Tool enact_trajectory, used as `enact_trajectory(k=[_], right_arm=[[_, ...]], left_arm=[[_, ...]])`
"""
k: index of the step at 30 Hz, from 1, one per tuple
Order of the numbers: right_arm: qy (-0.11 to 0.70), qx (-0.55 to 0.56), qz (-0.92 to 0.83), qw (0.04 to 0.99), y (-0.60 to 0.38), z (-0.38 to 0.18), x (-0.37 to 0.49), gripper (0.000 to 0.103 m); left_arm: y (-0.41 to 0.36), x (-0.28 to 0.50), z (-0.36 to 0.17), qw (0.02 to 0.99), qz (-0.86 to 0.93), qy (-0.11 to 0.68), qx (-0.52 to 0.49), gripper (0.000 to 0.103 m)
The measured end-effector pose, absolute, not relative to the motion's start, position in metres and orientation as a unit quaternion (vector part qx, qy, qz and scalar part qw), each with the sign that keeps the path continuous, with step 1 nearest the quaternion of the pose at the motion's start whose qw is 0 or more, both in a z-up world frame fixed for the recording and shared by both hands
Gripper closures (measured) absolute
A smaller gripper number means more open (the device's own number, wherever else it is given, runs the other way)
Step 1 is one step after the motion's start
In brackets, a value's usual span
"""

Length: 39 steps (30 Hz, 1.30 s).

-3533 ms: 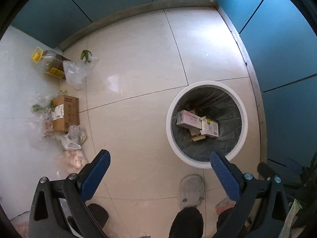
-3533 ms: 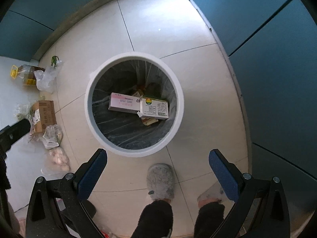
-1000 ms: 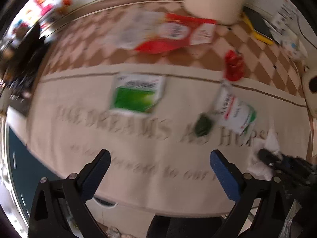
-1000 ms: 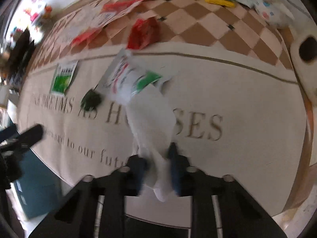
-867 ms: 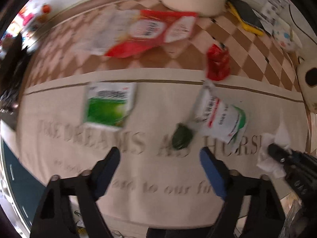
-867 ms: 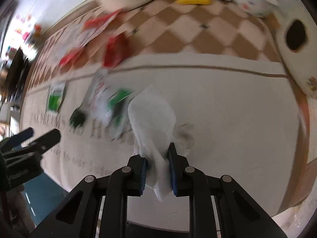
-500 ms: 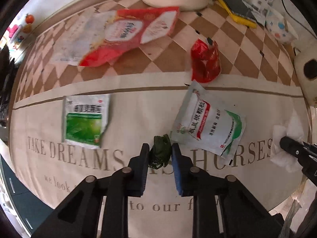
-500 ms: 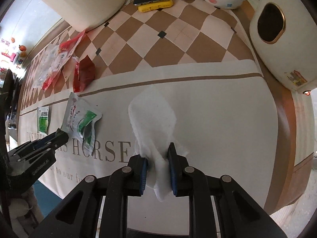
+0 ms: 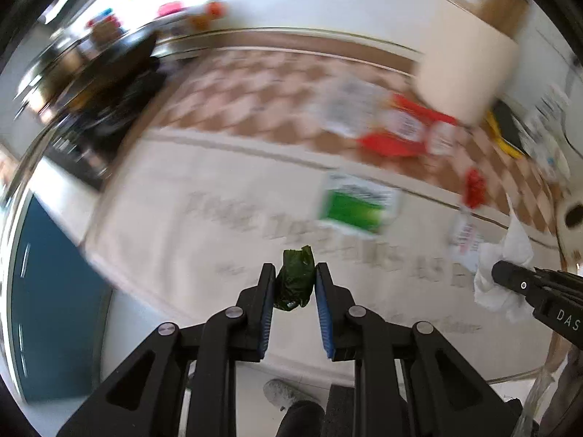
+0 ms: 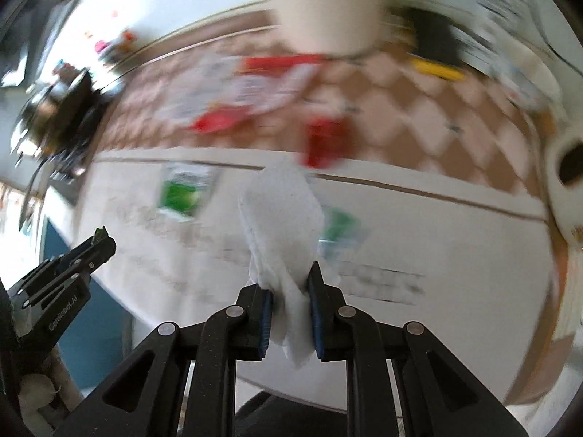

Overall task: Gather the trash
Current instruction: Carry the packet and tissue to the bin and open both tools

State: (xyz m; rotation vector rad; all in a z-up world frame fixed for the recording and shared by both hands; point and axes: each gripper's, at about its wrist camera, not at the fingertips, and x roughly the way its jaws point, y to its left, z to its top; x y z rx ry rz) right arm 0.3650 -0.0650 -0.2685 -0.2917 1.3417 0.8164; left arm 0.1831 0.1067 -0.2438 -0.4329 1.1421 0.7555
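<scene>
The left gripper [image 9: 294,293] sits at the lower middle of the left wrist view, its blue-padded fingers pinching a small dark green wad [image 9: 294,284]. The wad is crumpled and glossy, like scrunched film or a wrapper, and pokes up just past the fingertips, held above the table [image 9: 175,240].

In the right wrist view the right gripper [image 10: 289,300] is pressed together on a white tissue [image 10: 282,211]. The tissue is soft and dimpled, wide and rounded at its top near the frame's centre, narrowing to a twisted tail that hangs below the pads. The same tissue shows at the right edge of the left wrist view.

Everything behind is motion-blurred. On the cream cloth with grey lettering lie a green and white packet [image 9: 359,205], a red wrapper [image 9: 474,185] to the right and a larger red and white bag [image 9: 404,129] on the brown checks, upper right.
</scene>
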Motion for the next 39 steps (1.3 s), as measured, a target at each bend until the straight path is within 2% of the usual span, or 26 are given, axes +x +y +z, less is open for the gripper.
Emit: enact_trajectory(k=[9,14,16,20,24,29,33,37,39], right_arm=[[0.585,-0.209,0.503,0.6,0.07,-0.279,0.201,0.085],[0.576,-0.279,0.568,0.517,0.127,-0.322,0.071,0.085],[0.572,-0.302,0.583,0.492,0.139,-0.345,0.029,0.085],[0.571,-0.353,0.593,0.446,0.169,-0.425,-0.055,0.085],[0.581,-0.395,0.578,0.416,0.192,-0.54,-0.12,0.085],[0.608,-0.423,0.554,0.38,0.208,-0.687,-0.17,0.085],[0.613,-0.44,0.543,0.368,0.218,-0.784,-0.197,0.085],[0.602,-0.455,0.544,0.367,0.225,-0.845,-0.217,0.085],[0.598,-0.462,0.545,0.363,0.229,-0.872,-0.225,0.085]], left_arm=[[0.17,-0.03,-0.257,0.667,0.479,0.47,-0.322,0.084],[0.195,-0.153,-0.309,0.595,0.533,0.45,-0.398,0.084],[0.203,-0.203,-0.349,0.564,0.54,0.444,-0.438,0.084],[0.213,-0.27,-0.435,0.517,0.539,0.432,-0.505,0.084],[0.219,-0.326,-0.553,0.478,0.512,0.411,-0.583,0.084],[0.224,-0.36,-0.68,0.442,0.495,0.403,-0.63,0.084],[0.222,-0.378,-0.75,0.433,0.483,0.407,-0.643,0.084],[0.223,-0.386,-0.786,0.425,0.474,0.417,-0.649,0.084],[0.222,-0.392,-0.798,0.418,0.472,0.418,-0.654,0.081]])
